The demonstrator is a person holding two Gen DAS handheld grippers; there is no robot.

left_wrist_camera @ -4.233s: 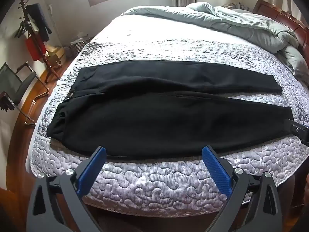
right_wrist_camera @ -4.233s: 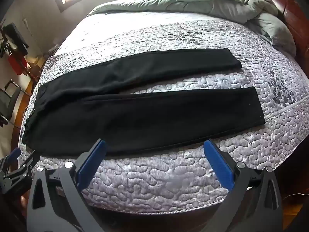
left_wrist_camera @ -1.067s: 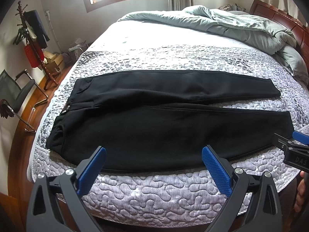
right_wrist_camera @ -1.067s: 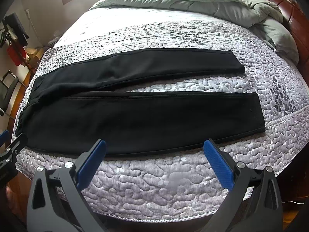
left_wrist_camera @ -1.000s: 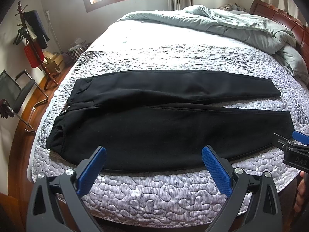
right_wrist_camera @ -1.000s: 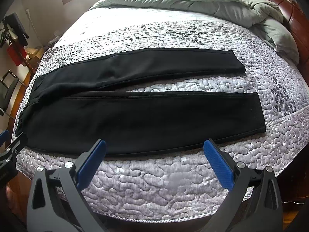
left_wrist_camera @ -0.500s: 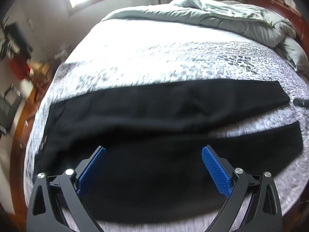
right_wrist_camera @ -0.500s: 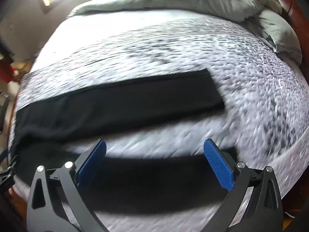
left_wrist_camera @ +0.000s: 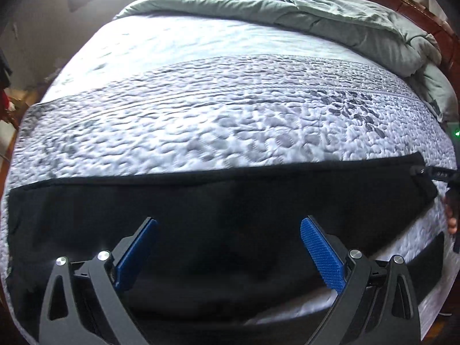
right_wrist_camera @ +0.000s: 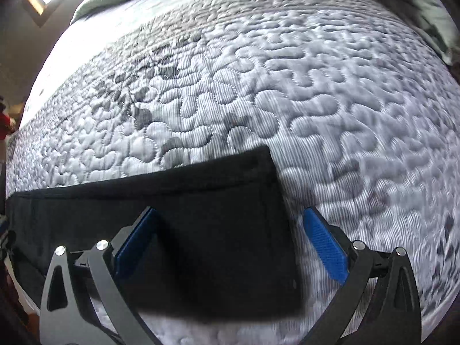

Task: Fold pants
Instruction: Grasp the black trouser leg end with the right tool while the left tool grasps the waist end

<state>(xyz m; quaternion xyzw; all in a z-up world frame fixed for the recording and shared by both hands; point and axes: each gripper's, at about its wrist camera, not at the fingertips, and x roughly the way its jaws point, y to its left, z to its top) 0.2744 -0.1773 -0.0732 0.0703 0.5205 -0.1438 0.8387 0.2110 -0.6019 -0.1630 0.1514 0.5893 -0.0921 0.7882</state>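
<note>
where pants [left_wrist_camera: 230, 201] lie, quilted mattress [left_wrist_camera: 230, 115]

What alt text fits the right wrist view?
Open tongs with blue pads hover low over the hem end of a black fabric pant leg lying flat on a white-grey quilted mattress. A grey-green comforter is bunched at the far corner; the picture is motion-blurred.

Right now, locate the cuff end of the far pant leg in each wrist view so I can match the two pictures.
Left wrist view: the cuff end sits at the far right edge, beside the other tool's tip.
Right wrist view: the cuff end lies just right of centre, between the open right tongs.
Shared landmark: the dark leaf print on the quilted mattress.
</note>
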